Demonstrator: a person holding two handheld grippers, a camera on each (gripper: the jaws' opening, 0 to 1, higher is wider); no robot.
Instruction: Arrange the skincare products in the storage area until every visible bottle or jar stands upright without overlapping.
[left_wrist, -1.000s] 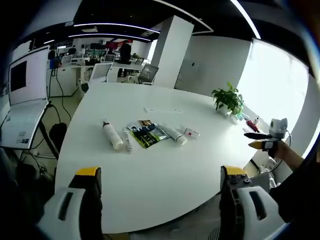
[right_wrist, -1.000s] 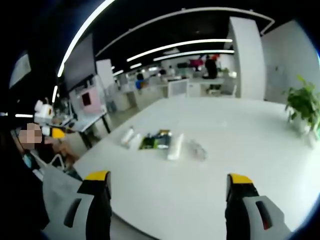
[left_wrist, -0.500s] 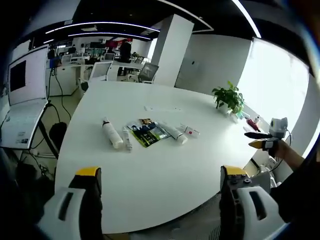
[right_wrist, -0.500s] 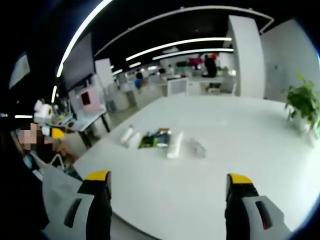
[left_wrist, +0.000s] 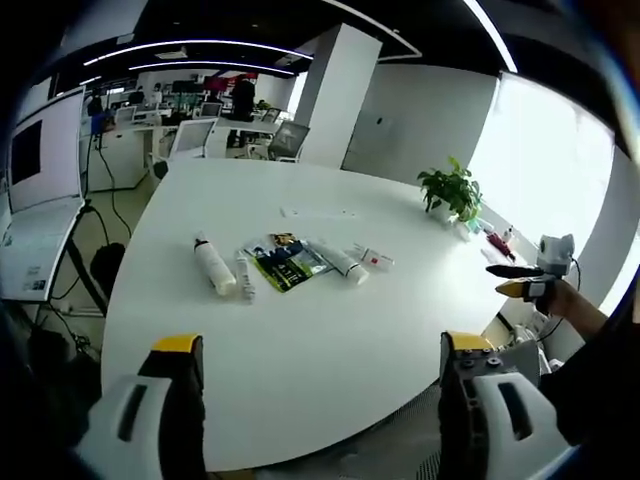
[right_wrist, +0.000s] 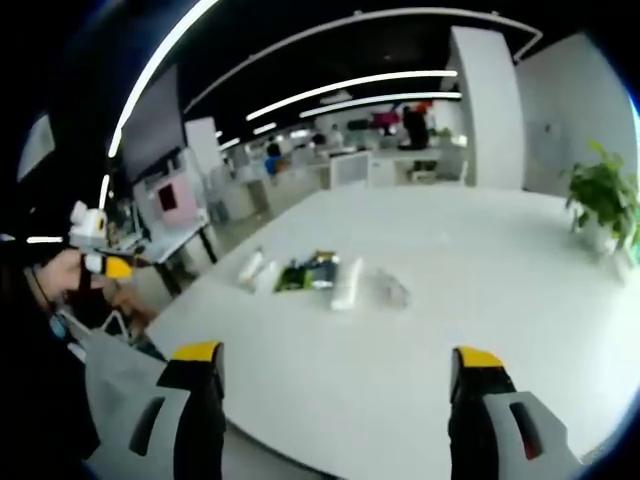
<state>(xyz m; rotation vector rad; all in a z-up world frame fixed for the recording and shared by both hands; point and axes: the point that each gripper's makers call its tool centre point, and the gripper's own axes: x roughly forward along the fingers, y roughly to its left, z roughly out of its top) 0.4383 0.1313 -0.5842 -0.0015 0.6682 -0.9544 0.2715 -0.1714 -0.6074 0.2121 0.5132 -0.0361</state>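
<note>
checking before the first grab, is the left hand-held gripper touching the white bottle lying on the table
Apart. In the left gripper view the left hand-held gripper stands open with bare white table between it and the white bottle.

A white bottle (left_wrist: 213, 266) lies on its side on the table, a slim tube (left_wrist: 244, 277) beside it. A dark green-and-yellow sachet (left_wrist: 285, 262) lies flat in the middle. Next come a white tube (left_wrist: 342, 261) and a small box (left_wrist: 373, 259), perhaps red-marked.

Round white table (left_wrist: 300, 340), white bottle (left_wrist: 213, 268) lying flat, tubes (left_wrist: 341, 261), dark sachet (left_wrist: 284, 264), potted plant (left_wrist: 450, 190)
</note>
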